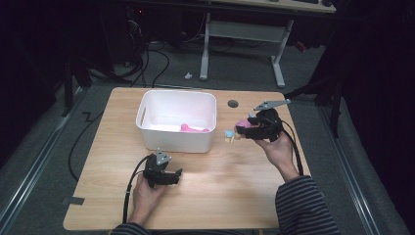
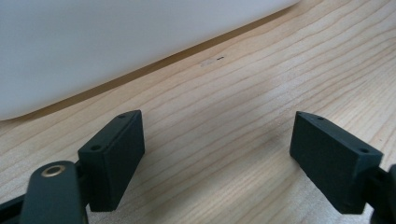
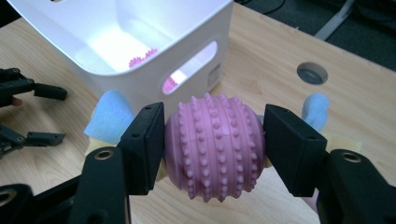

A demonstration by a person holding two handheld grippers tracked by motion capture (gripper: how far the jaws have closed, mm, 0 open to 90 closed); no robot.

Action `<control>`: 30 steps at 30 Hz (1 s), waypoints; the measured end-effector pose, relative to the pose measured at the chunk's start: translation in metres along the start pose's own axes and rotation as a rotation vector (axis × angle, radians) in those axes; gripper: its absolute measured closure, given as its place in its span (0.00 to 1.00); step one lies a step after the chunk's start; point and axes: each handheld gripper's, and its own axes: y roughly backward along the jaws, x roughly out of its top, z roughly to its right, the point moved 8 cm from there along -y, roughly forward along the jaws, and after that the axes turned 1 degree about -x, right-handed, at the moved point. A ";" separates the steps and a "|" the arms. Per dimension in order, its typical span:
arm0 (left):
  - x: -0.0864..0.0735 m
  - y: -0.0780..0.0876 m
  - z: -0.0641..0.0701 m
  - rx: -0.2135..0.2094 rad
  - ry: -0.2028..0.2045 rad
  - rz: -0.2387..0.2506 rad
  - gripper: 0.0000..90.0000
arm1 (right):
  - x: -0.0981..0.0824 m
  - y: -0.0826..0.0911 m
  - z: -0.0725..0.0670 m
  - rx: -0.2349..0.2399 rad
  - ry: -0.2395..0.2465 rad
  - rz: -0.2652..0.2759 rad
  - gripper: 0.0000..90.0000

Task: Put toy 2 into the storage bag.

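Right gripper (image 3: 215,149) is clamped on a pink knobbly ball (image 3: 215,147), one jaw pressing each side, and holds it clear of the table (image 1: 235,196) just to the right of the white bin (image 1: 176,120). Judged purpose: carrying the ball to the bin, where another pink toy (image 1: 193,129) already lies. A small blue and yellow piece (image 1: 228,134) sits beside the held ball. Left gripper (image 2: 217,154) rests with jaws apart and nothing between them, near the bin's front wall, apparently waiting.
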 end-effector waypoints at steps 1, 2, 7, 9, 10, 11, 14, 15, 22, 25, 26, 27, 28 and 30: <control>0.000 0.000 0.000 0.000 0.000 0.000 0.20 | 0.004 0.001 -0.002 0.000 0.008 0.003 0.46; 0.000 0.000 0.000 0.000 0.000 0.000 0.20 | 0.006 0.001 -0.003 0.003 0.014 0.006 0.46; 0.000 0.000 0.000 0.000 0.000 0.000 0.20 | 0.023 0.001 -0.011 0.006 0.047 0.009 0.46; 0.000 0.000 0.000 0.000 0.000 0.000 0.20 | 0.031 -0.001 -0.014 0.006 0.055 0.008 0.46; 0.000 0.000 0.000 0.001 0.000 0.000 0.20 | 0.033 -0.001 -0.015 0.008 0.055 0.010 0.46; 0.000 0.000 0.000 0.000 -0.002 -0.001 0.20 | 0.037 -0.001 -0.016 0.007 0.061 0.013 0.46; 0.000 0.000 0.000 0.000 -0.001 -0.001 0.20 | 0.047 -0.002 -0.022 0.011 0.077 0.021 0.46; 0.000 0.000 0.000 0.001 -0.001 -0.001 0.20 | 0.052 -0.003 -0.024 0.014 0.084 0.023 0.46; 0.000 0.000 0.000 0.001 0.000 0.000 0.20 | 0.074 -0.009 -0.037 0.023 0.109 0.025 0.46; 0.000 0.000 0.000 0.003 0.000 0.000 0.21 | 0.081 -0.014 -0.043 0.023 0.119 0.021 0.46; 0.000 0.000 0.000 0.003 0.001 0.000 0.21 | 0.082 -0.016 -0.045 0.029 0.118 0.021 0.46; 0.000 0.000 0.000 0.004 0.001 0.001 0.21 | 0.084 -0.018 -0.047 0.029 0.124 0.018 0.46; 0.000 0.000 0.000 0.004 0.000 0.000 0.21 | 0.085 -0.019 -0.049 0.028 0.129 0.014 0.46; 0.000 0.000 0.000 0.004 0.001 0.001 0.21 | 0.088 -0.024 -0.053 0.029 0.138 0.008 0.46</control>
